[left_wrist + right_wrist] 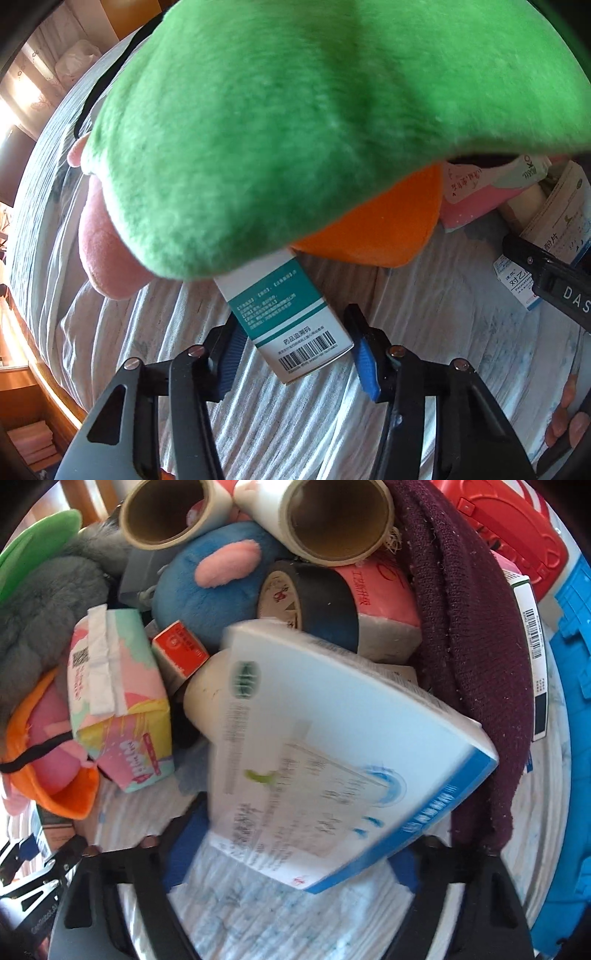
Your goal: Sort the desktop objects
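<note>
A teal and white medicine box (291,325) with a barcode lies on the pale striped bedsheet (288,424), its far end tucked under a green and orange plush toy (295,129). My left gripper (297,347) points down with its blue pads against the two sides of this box. In the right wrist view a larger white and blue box (332,746), blurred and tilted, sits between the blue pads of my right gripper (291,853), which is shut on it. Part of the right gripper's black finger (546,273) shows at the right edge of the left wrist view.
A crowded pile lies behind the white box: two tape rolls (332,520), a black tape roll (317,602), a blue plush (207,598), pastel tissue packs (122,701), a small red box (181,653), a maroon knit cloth (465,635) and red and blue plastic cases (576,720).
</note>
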